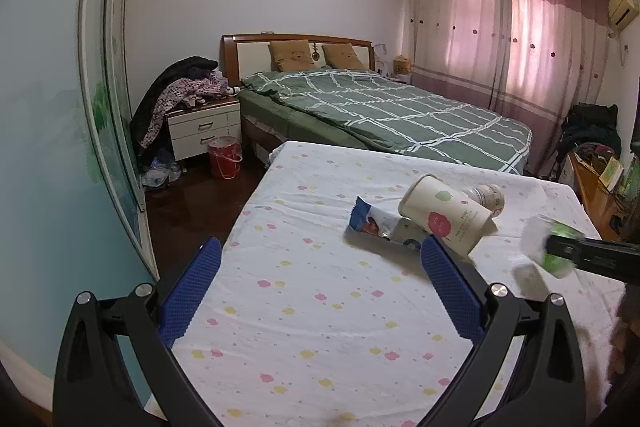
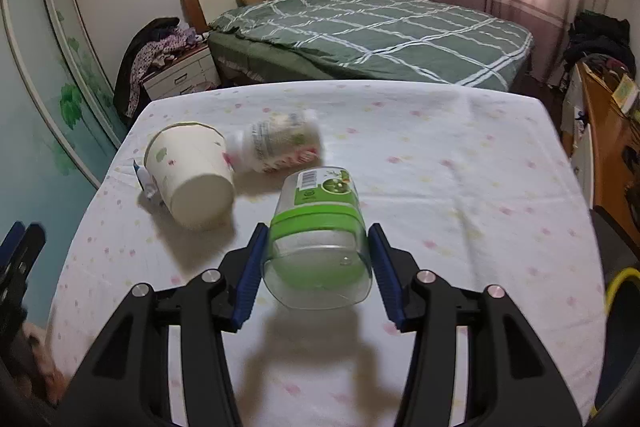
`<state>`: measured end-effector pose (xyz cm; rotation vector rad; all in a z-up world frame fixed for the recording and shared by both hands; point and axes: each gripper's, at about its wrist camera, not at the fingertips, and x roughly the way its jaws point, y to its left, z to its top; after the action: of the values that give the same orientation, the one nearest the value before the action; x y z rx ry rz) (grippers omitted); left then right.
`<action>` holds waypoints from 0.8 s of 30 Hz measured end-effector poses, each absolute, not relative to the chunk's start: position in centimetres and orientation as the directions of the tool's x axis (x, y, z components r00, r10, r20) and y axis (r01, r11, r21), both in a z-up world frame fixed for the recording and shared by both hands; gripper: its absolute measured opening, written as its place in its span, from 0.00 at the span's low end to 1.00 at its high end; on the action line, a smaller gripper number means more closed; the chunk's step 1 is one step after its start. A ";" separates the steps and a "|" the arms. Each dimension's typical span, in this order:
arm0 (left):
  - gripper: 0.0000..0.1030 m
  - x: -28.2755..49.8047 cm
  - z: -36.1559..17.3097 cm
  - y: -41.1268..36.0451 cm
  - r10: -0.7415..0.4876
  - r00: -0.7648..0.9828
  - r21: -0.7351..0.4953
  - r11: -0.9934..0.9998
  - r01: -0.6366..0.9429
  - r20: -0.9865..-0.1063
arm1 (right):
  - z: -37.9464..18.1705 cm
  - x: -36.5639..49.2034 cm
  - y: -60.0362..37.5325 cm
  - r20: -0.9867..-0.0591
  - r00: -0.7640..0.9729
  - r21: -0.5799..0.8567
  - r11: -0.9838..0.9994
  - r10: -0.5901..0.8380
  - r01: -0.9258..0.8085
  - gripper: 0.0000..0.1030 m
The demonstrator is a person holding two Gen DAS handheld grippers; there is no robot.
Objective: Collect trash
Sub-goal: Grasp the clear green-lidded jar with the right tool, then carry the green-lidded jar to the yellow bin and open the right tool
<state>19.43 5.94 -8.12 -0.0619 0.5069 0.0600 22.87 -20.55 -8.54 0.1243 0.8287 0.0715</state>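
While the left gripper (image 1: 320, 267) hangs wide open and empty over the flower-print tablecloth (image 2: 440, 167), a blue snack wrapper (image 1: 370, 225) lies flat at the left, its printing too small to read. Beside it a paper cup (image 2: 192, 173) with leaf and apple prints lies on its side, base toward the right wrist camera, touching a blurred small bottle (image 2: 280, 143) tipped over behind it. Farthest right, the right gripper (image 2: 316, 259) clamps a clear plastic jar (image 2: 318, 243) with a green label and barcode, long axis pointing away along the fingers, clear base nearest the camera.
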 end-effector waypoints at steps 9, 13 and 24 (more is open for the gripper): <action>0.96 19.5 -8.4 5.4 0.018 0.871 -0.035 0.999 -0.040 -0.491 | -8.5 15.2 -28.8 -0.696 0.718 0.198 0.966 0.020 0.166 0.47; 0.96 19.5 -8.5 4.8 0.015 0.870 -0.016 1.000 -0.026 -0.494 | -8.7 12.7 -32.9 -0.687 0.726 0.233 0.932 -0.044 0.277 0.47; 0.96 19.7 -8.8 4.1 0.015 0.866 0.012 1.000 -0.010 -0.499 | -9.6 7.3 -44.3 -0.701 0.661 0.234 0.789 -0.269 0.569 0.47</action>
<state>19.69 4.12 -8.83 0.0090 0.5231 0.0129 7.34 -44.32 -9.59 0.4632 0.7012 -0.4934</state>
